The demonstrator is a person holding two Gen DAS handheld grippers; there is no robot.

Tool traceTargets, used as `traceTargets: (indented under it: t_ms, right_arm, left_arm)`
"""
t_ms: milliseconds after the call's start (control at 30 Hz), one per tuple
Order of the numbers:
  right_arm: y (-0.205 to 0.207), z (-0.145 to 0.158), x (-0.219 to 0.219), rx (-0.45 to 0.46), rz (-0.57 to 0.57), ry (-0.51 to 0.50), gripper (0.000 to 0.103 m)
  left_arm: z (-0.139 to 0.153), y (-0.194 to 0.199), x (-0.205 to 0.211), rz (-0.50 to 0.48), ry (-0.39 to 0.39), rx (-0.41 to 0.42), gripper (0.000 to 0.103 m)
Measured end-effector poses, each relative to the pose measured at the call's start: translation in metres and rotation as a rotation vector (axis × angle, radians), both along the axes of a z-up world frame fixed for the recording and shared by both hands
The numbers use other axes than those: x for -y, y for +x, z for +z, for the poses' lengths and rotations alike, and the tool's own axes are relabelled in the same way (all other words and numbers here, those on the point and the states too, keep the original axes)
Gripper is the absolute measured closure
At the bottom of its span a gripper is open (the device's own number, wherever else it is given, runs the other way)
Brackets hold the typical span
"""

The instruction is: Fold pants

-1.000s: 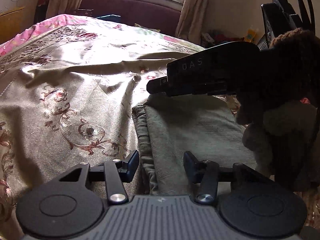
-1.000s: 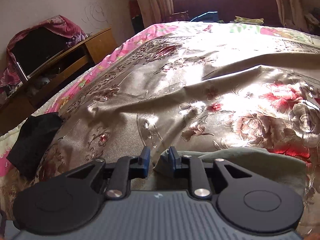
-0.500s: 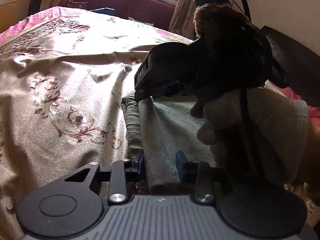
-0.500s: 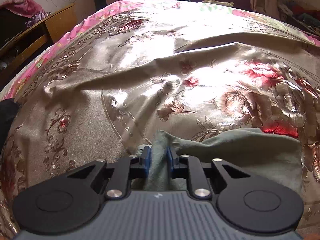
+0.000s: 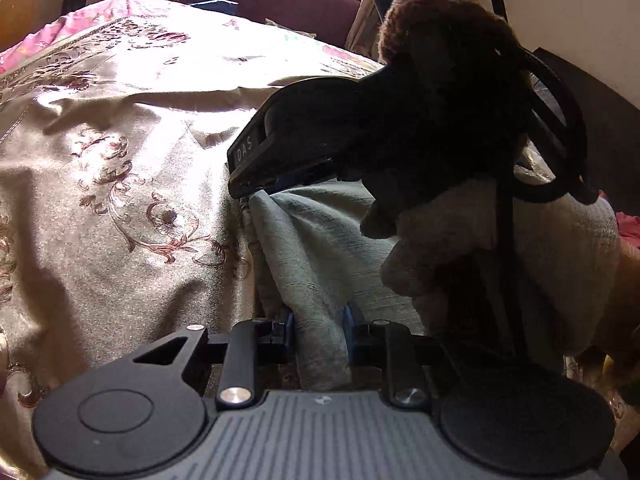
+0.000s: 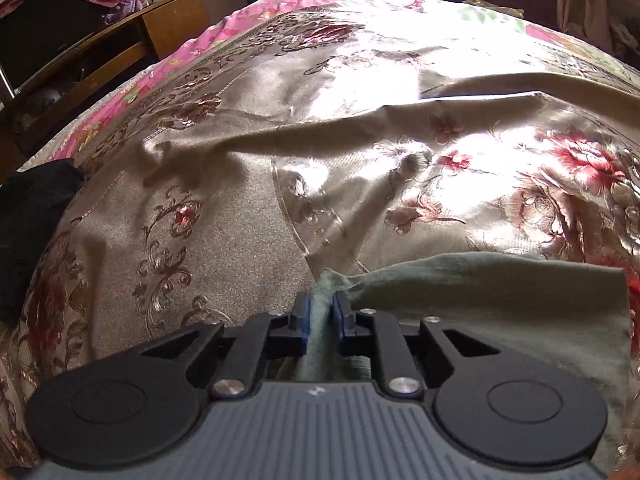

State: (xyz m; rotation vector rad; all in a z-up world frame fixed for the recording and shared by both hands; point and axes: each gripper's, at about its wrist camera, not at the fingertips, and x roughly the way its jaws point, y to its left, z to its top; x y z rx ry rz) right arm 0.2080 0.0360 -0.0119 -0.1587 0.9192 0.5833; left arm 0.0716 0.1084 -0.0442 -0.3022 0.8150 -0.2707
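Both tools pinch one edge of the grey-green pants (image 5: 320,248): left tool (image 5: 318,330) at the near bunched corner, right tool (image 6: 319,314) at the far corner, raised slightly off the floral bedspread (image 6: 240,220). Pants already lie as a compact layered rectangle on the bed. Judging by that, one more fold-over and release probably remain.

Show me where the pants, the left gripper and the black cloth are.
pants (image 5: 316,240): left wrist view, on the lifted fold.
left gripper (image 5: 318,330): left wrist view, between its fingertips.
black cloth (image 6: 32,220): right wrist view, on its middle.
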Motion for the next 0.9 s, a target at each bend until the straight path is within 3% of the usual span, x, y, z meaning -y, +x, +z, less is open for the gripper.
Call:
traceTargets:
  t_ms: [33, 200, 400, 533, 667, 900]
  right_arm:
    - [-0.002, 0.003, 0.001, 0.004, 0.008, 0.014, 0.068]
    - [-0.030, 0.029, 0.035, 0.059, -0.063, 0.153, 0.070]
    - [-0.080, 0.033, 0.080, 0.127, -0.125, 0.122, 0.068]
    - [-0.096, 0.003, 0.095, 0.040, -0.155, 0.093, 0.067]
    - [-0.110, -0.003, 0.103, 0.039, -0.189, 0.112, 0.067]
    - [-0.130, 0.003, 0.123, 0.102, -0.263, 0.133, 0.067]
  left_arm:
    - [0.000, -0.001, 0.000, 0.002, 0.003, -0.004, 0.064]
    - [0.004, -0.010, -0.004, 0.037, 0.007, -0.021, 0.059]
    - [0.011, -0.020, 0.004, 0.056, 0.070, -0.017, 0.057]
    - [0.008, -0.020, 0.011, 0.056, 0.125, -0.027, 0.054]
    - [0.007, -0.021, 0.017, 0.041, 0.181, -0.020, 0.051]
    - [0.008, -0.024, 0.016, 0.042, 0.187, -0.006, 0.051]
